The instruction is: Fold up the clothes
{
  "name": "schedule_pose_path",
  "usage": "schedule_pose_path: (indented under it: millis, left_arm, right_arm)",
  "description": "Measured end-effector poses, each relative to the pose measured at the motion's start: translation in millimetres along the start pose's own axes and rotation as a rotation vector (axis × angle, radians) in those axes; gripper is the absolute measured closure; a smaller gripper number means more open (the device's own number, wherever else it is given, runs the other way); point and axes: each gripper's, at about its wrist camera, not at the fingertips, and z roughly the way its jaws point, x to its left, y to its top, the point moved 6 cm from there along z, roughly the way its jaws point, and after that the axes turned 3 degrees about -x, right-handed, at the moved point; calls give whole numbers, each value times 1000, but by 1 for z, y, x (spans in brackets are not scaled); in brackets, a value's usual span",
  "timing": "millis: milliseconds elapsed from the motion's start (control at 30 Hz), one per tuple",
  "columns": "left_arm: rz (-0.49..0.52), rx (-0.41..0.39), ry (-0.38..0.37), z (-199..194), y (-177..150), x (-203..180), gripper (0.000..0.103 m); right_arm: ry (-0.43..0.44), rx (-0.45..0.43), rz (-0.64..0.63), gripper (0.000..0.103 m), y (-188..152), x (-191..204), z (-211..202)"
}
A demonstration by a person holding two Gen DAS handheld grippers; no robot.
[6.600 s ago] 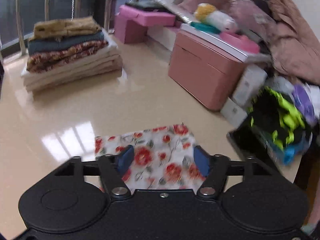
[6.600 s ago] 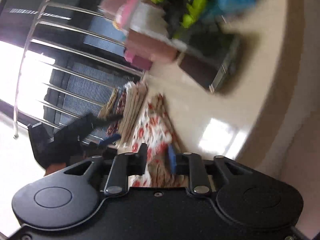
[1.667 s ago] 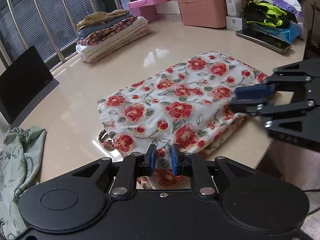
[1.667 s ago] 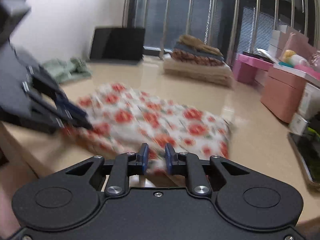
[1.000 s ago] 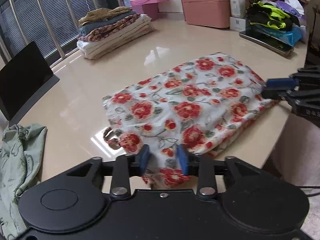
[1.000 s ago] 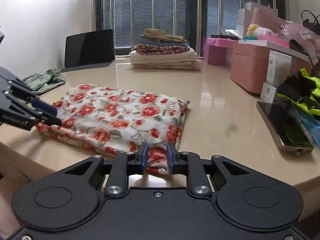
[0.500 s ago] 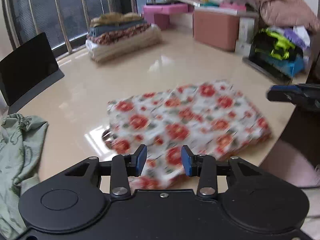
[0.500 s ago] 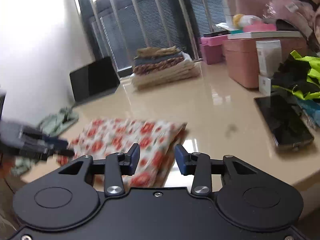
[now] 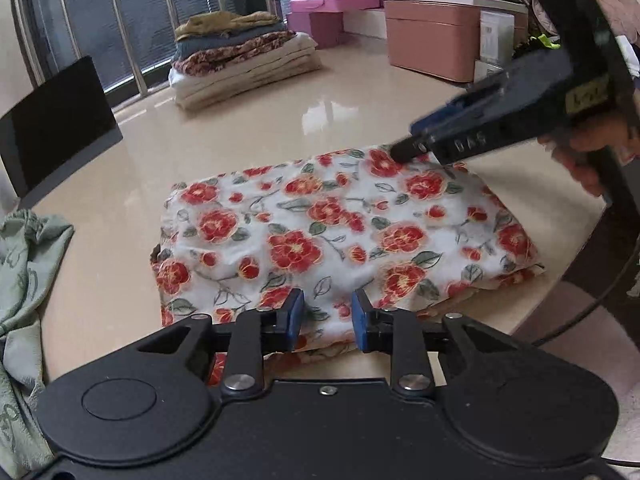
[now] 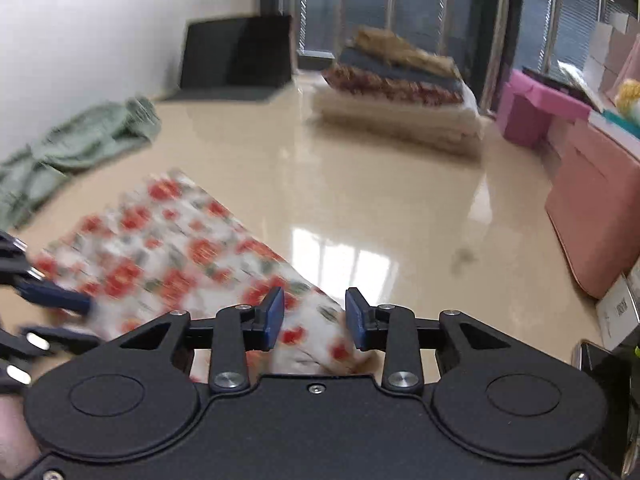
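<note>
Lying folded at the near edge of the glossy table [image 9: 248, 120], the floral cloth [image 9: 328, 236] sits under both grippers.

Left gripper [image 9: 326, 318] hovers at the cloth's near edge, its jaws partly apart and closing, blue pads clear of the fabric. Right gripper [image 10: 314, 318] hangs over the cloth's far right corner, jaws likewise closing with nothing pinched. Bare tabletop stretches from the cloth to the stack of folded clothes [image 9: 240, 56] by the window. A green garment [image 9: 24, 272] lies crumpled at the left edge; pink boxes [image 9: 432, 40] line the right.
</note>
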Motion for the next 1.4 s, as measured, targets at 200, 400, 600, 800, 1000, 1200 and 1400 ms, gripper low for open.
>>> schedule_pose_path:
  millis: [200, 400, 600, 800, 1000, 1200, 1400]
  left_arm:
    - [6, 12, -29, 0, 3, 4, 76]
    - [83, -119, -106, -16, 24, -11, 75]
    - [147, -126, -127, 15, 53, -29, 75]
    - [140, -51, -142, 58, 54, -36, 76]
    - [72, -82, -167, 59, 47, -31, 76]
    - [60, -89, -172, 58, 47, -29, 76]
    - [45, -86, -187, 58, 48, -27, 76]
  right_arm:
    - [23, -53, 167, 66, -20, -10, -16]
    - [122, -173, 560, 56, -38, -43, -68]
    - [218, -86, 808, 55, -82, -47, -87]
    - [220, -66, 923, 60, -110, -29, -89]
    - [206, -111, 1062, 74, -121, -23, -85]
    - [190, -99, 1126, 77, -113, -30, -70]
    - [215, -72, 1149, 76, -105, -34, -60]
